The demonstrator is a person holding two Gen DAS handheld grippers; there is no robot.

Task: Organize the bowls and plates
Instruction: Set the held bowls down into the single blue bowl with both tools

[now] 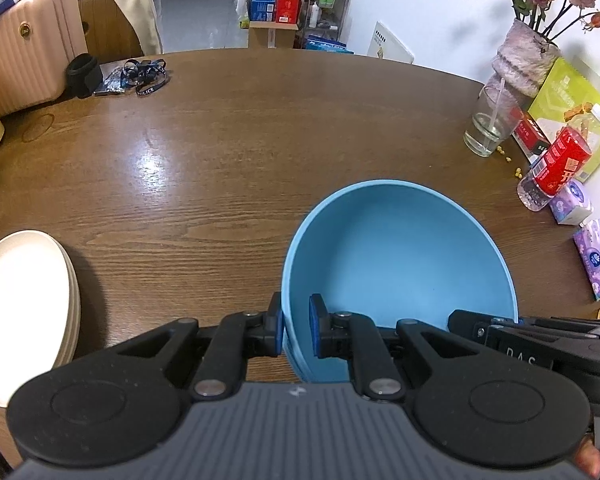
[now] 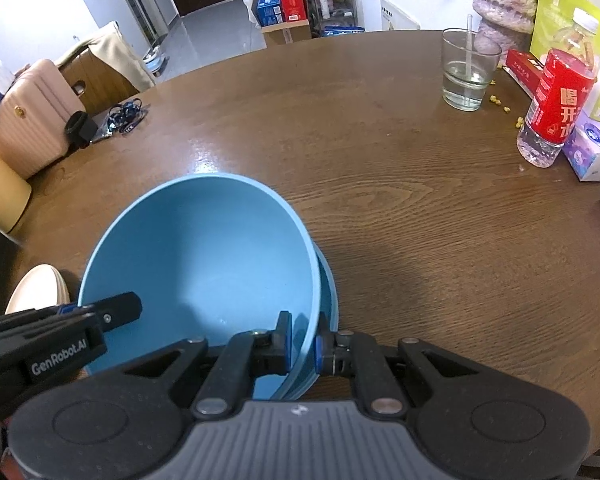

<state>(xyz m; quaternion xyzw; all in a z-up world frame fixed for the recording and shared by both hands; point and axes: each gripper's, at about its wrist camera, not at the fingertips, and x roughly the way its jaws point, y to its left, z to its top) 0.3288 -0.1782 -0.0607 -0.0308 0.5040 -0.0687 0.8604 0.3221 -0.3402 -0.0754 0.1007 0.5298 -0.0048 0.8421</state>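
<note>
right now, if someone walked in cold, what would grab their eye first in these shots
The big light-blue bowl near the front of the round brown wooden table, pinched at opposite rims by the left gripper and right gripper; the right wrist view shows a second blue rim under it. Next, the stack of cream plates at left, and the red-labelled water bottle at right.

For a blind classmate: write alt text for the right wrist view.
Two grippers, right gripper and left gripper, hold a blue bowl by opposite rims above a second blue bowl on a wooden table. A glass and bottle stand behind.
</note>
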